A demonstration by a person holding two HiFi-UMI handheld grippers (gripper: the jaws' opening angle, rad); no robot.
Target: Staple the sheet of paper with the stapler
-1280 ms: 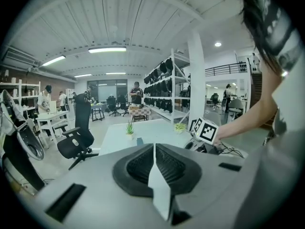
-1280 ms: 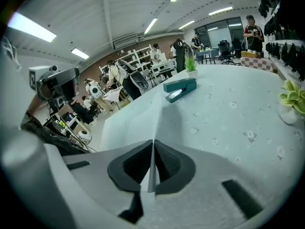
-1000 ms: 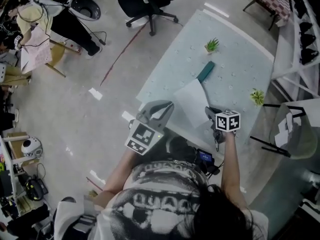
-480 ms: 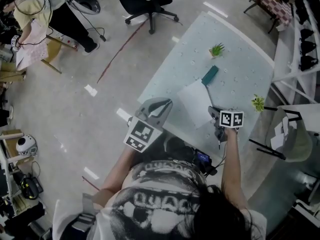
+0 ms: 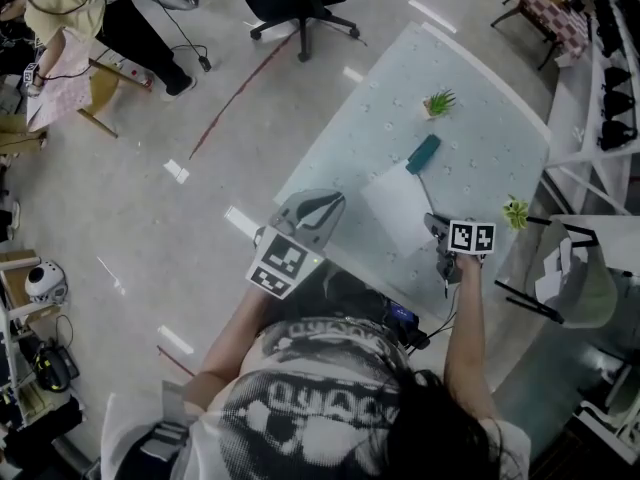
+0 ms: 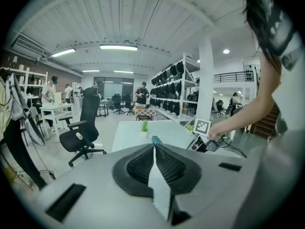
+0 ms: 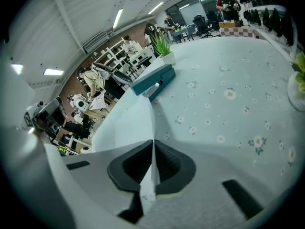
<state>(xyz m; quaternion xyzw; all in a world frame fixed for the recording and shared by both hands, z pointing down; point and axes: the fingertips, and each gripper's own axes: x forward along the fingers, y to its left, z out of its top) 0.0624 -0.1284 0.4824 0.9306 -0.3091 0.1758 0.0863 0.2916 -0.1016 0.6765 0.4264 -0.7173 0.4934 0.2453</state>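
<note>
Paper sheet [image 5: 398, 206] lies flat on the flower-print worktop [image 5: 480, 118], the teal stapler [image 5: 423, 153] touching its far corner, while the right gripper [image 5: 434, 225] has its jaws pressed together just at the sheet's near right edge and the left gripper [image 5: 337, 202], jaws likewise closed on nothing, hovers at the worktop's near left edge.
</note>
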